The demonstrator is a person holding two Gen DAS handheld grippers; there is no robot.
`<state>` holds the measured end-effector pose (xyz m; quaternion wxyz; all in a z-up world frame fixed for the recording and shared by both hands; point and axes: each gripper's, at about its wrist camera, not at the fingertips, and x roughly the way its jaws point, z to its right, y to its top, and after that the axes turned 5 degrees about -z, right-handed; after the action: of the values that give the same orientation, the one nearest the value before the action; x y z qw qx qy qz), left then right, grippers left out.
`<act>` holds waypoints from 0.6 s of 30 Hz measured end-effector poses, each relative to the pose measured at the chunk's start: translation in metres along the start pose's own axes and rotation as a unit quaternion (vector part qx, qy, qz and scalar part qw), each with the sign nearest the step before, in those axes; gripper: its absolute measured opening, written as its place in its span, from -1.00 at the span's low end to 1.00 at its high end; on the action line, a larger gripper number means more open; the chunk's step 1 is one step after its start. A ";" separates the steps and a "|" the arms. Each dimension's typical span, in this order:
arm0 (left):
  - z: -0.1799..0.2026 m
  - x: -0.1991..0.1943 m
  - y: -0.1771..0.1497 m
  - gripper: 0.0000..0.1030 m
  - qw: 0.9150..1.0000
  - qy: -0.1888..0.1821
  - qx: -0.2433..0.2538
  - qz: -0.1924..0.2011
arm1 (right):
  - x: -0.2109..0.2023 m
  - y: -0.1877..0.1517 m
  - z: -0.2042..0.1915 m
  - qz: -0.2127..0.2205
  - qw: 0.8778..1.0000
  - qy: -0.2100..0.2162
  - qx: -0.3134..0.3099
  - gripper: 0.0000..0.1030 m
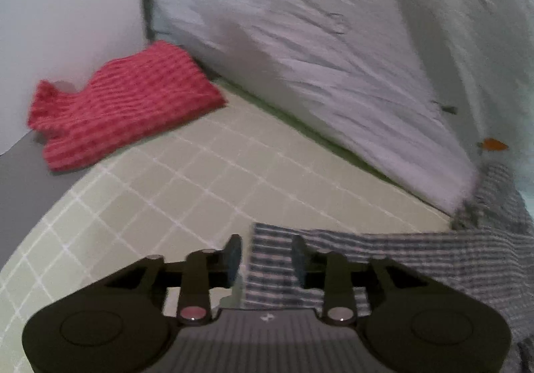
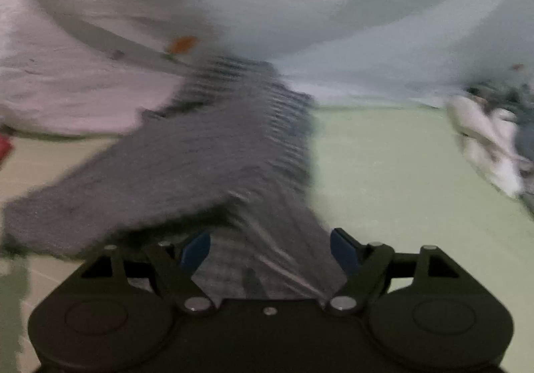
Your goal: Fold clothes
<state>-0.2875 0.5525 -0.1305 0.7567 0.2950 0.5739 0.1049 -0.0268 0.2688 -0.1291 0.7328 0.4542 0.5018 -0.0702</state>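
Striped woven cloth [image 1: 383, 256] between parted left tool [image 1: 266, 256] fingers.

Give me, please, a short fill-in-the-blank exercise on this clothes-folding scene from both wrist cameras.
1. The folded cloth lying by the wall is ____ in colour.
2. The fingers of the left gripper stand apart around an edge of the blue and white ____ garment.
3. The grid-patterned mat under the clothes is pale ____.
4. The right gripper has its jaws ____, with the garment between them.

Missing words: red; striped; green; open
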 end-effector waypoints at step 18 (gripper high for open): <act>0.055 -0.118 -0.109 0.08 0.981 -0.107 0.161 0.007 | -0.039 -0.150 0.017 -0.040 0.998 -0.035 -0.031 -0.69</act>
<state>-0.2937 0.3882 -0.0877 0.7554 0.4262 0.4974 -0.0159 -0.1185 0.1558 -0.1857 0.7600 0.4081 0.4959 -0.0996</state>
